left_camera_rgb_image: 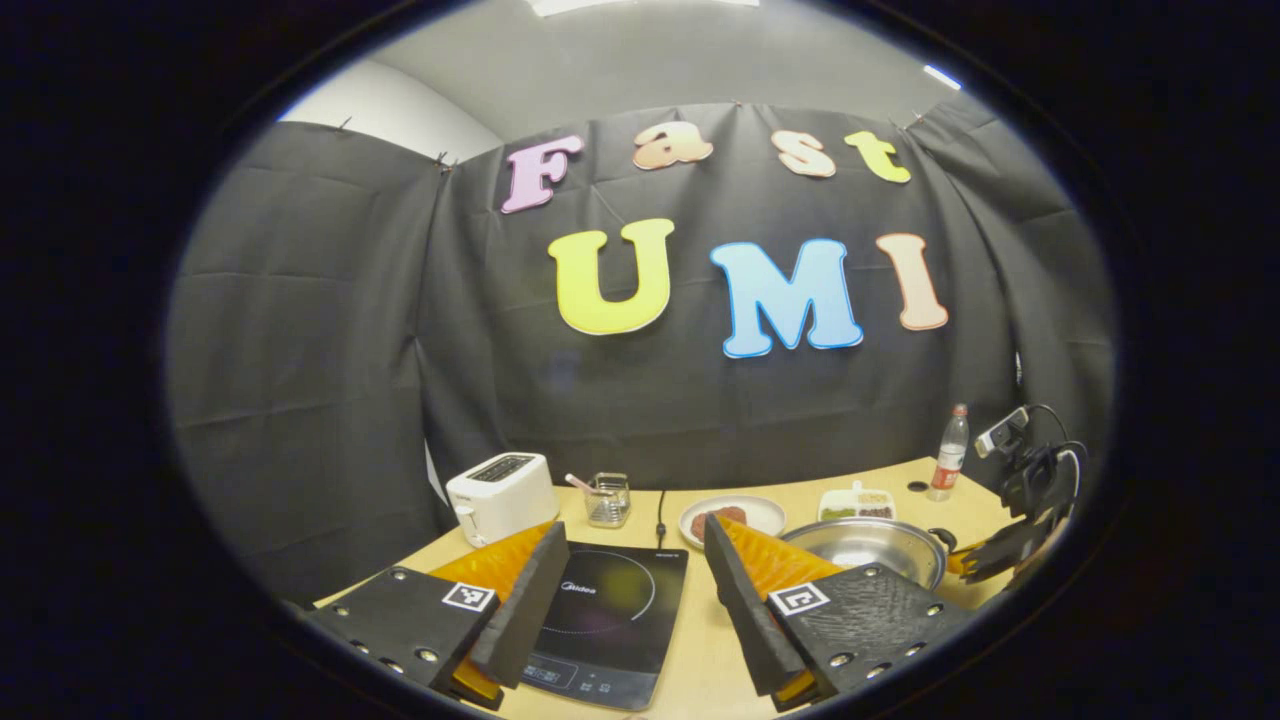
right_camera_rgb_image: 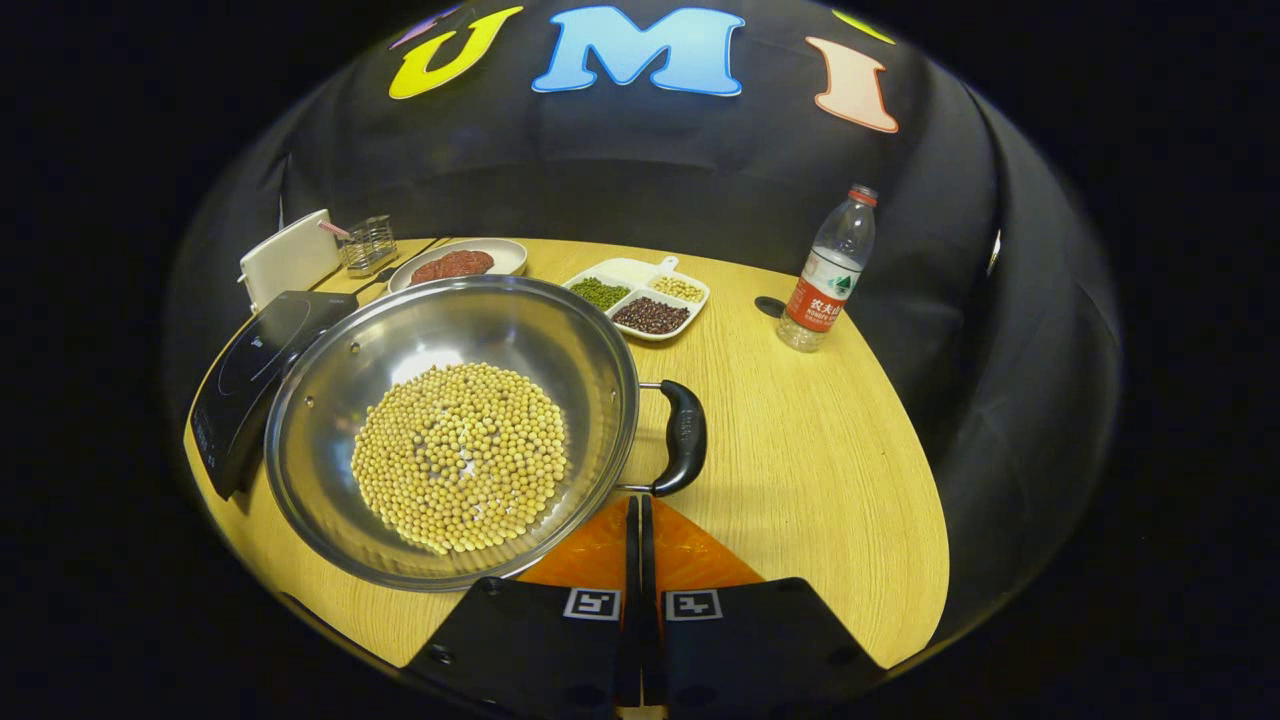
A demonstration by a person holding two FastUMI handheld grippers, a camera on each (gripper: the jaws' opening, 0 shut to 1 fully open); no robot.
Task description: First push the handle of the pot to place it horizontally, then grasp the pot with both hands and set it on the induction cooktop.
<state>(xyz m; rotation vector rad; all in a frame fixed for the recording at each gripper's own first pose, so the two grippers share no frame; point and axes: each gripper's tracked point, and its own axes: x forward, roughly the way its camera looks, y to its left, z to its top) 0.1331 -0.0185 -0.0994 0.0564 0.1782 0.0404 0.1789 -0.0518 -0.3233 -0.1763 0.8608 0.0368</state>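
The steel pot [right_camera_rgb_image: 560,340] holds a layer of soybeans [right_camera_rgb_image: 460,455] and stands on the wooden table [right_camera_rgb_image: 820,480]. Its black side handle [right_camera_rgb_image: 686,436] points to the right of the right gripper view. My right gripper [right_camera_rgb_image: 640,500] is shut with nothing between its fingers, its tips just below the handle's near end; whether they touch it I cannot tell. The black induction cooktop [right_camera_rgb_image: 250,370] lies left of the pot. In the left gripper view my left gripper [left_camera_rgb_image: 633,530] hangs open above the cooktop [left_camera_rgb_image: 610,610], with the pot [left_camera_rgb_image: 865,545] to its right and the right gripper [left_camera_rgb_image: 985,560] beyond it.
Behind the pot are a plate of red meat [right_camera_rgb_image: 455,264], a divided white dish of beans [right_camera_rgb_image: 640,298] and a plastic water bottle [right_camera_rgb_image: 828,270]. A white toaster [left_camera_rgb_image: 500,495] and a small metal holder [left_camera_rgb_image: 607,498] stand at the back left. The table's curved edge runs close on the right.
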